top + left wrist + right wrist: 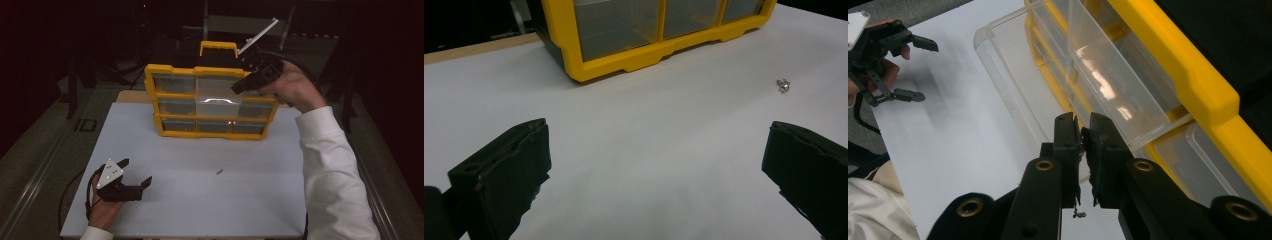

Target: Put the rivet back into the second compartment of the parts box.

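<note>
A yellow organizer (pixel 207 72) with clear drawers stands upright at the back of the white table (pixel 200 200). One clear middle drawer (pixel 216 100) is pulled out toward me and looks empty. My right gripper (pixel 237 88) hovers at the organizer's upper right, above that drawer (pixel 1048 75). Its jaws are shut (pixel 1083 127), and I see nothing between them. A small metal screw (pixel 219 171) lies loose mid-table. Low over the table's near left, my left gripper (pixel 136 171) stands wide open and holds nothing (pixel 654 165). The screw (pixel 783 85) lies ahead of its right jaw.
The organizer's black-and-yellow carry handle (pixel 218 48) sticks up at the back. Dark floor and a metal rail (pixel 30 185) flank the table on the left. My right forearm in a white sleeve (pixel 330 175) reaches over the table's right side.
</note>
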`<state>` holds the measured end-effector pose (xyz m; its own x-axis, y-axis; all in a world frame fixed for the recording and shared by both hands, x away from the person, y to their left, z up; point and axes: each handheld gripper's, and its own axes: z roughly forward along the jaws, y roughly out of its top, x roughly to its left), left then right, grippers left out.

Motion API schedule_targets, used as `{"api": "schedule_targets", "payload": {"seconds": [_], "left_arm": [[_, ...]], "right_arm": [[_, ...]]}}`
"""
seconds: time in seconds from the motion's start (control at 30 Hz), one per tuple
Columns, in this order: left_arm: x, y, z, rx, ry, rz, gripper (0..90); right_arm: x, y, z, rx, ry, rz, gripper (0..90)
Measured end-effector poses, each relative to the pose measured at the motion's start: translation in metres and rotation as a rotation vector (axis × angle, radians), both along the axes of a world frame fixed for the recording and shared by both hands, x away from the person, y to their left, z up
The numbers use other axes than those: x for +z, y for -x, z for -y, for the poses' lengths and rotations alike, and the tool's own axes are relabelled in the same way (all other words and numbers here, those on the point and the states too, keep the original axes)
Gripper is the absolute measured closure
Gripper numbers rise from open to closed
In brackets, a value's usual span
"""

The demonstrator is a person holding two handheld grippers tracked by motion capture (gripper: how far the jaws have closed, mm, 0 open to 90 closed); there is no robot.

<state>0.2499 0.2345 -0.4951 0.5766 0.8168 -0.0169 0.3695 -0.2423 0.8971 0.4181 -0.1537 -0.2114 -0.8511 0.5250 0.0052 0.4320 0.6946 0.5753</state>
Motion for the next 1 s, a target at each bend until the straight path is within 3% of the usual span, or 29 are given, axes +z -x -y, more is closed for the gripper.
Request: {"api": "schedule_targets", "payload": {"seconds": [0.1,0.13,0.17,0.23,0.3,0.43,0.63,1.0], "left_arm": [[0.000,0.000,-0.001,0.001,0.001,0.002,0.2],[0.000,0.000,-0.001,0.001,0.001,0.002,0.2],[0.000,0.000,-0.001,0.001,0.001,0.001,0.2],[0.000,0.000,-0.001,0.000,0.001,0.002,0.2],[0.000,0.000,0.000,0.001,0.001,0.001,0.2],[0.000,0.000,0.000,-0.001,0.000,0.000,0.2],[0.000,0.000,0.000,0.001,-0.002,0.000,0.2],[0.000,0.000,0.000,0.000,-0.003,-0.004,0.2]], "right_arm": [[-0.002,-0.002,-0.002,-0.008,0.004,0.006,81.3],[-0.002,-0.002,-0.003,-0.013,0.000,0.011,76.4],[-0.002,-0.003,-0.003,-0.012,-0.018,0.014,63.5],[-0.001,-0.002,-0.002,-0.021,-0.033,0.026,51.6],[0.000,0.000,-0.001,-0.030,-0.038,0.040,42.0],[-0.001,0.002,0.001,-0.040,-0.025,0.041,31.2],[-0.004,0.005,0.004,-0.043,-0.018,0.041,24.2],[-0.016,0.015,0.011,-0.049,0.009,0.041,20.7]]}}
